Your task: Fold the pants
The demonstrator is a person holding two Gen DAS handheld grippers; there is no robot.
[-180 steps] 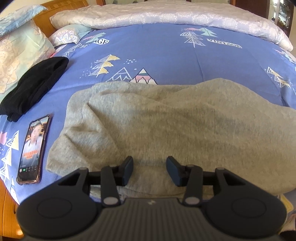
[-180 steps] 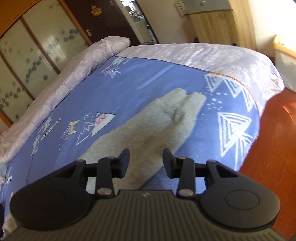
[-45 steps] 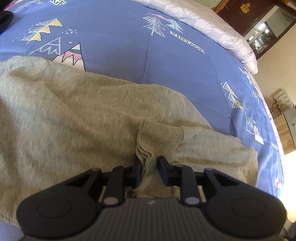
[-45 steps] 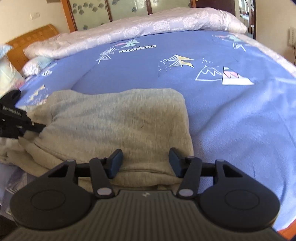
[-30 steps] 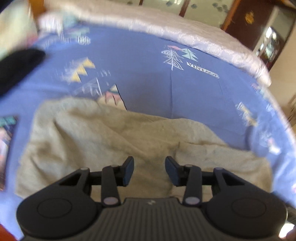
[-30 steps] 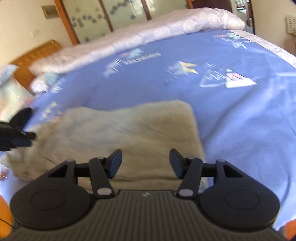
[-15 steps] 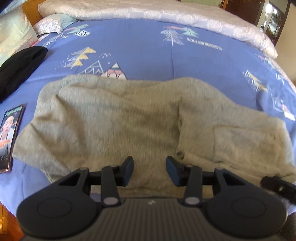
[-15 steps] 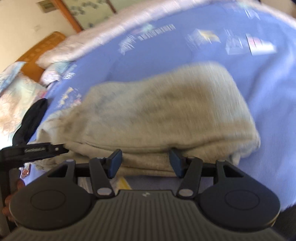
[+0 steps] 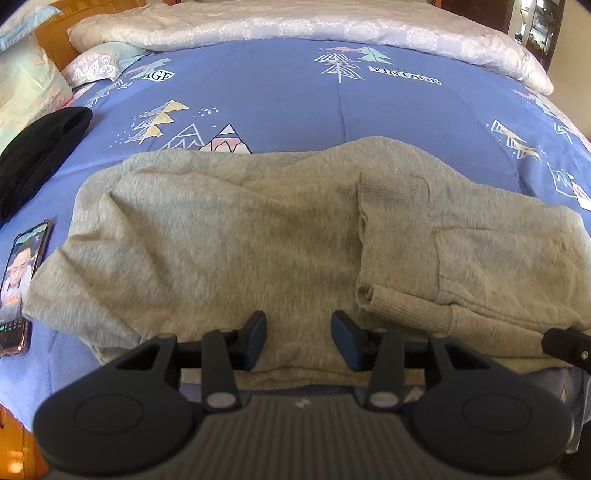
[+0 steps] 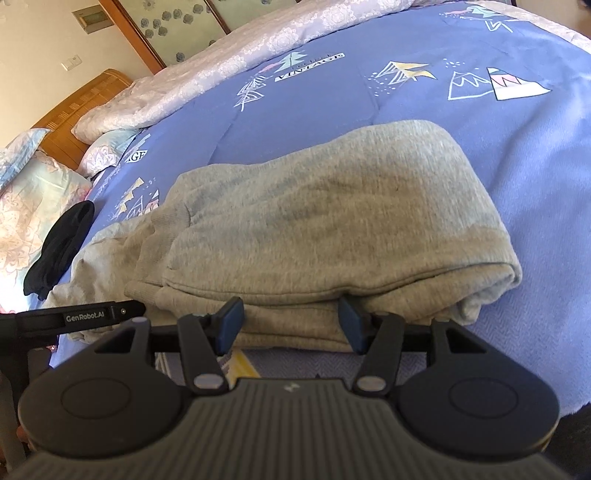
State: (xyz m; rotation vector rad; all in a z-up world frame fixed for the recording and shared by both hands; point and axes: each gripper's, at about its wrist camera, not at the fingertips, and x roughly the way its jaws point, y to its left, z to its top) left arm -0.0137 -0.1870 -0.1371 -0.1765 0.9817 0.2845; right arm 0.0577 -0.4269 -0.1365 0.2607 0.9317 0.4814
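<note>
Grey sweatpants (image 9: 229, 236) lie folded on the blue patterned bed cover (image 9: 295, 96). Their ribbed leg cuffs (image 9: 391, 236) rest on top of the upper part. My left gripper (image 9: 300, 334) hovers open over the near edge of the pants, with only flat fabric below its fingers. In the right wrist view the pants (image 10: 332, 214) show a thick rounded fold on the right. My right gripper (image 10: 291, 319) stands open at the near edge of that stack, gripping nothing. Part of the left gripper's frame (image 10: 92, 314) shows at the left there.
A phone (image 9: 16, 288) with its screen lit lies left of the pants near the bed's edge. A black garment (image 9: 37, 155) lies beyond it beside the pillows (image 9: 26, 85). A pale quilt (image 9: 295, 22) is rolled along the far side. A wooden headboard (image 10: 85, 99) is at the back left.
The left gripper, shut on the leg cuff a moment ago, has let it go and drawn back. The cuffs now lie on the pants. The right gripper has dipped toward the near edge of the fold.
</note>
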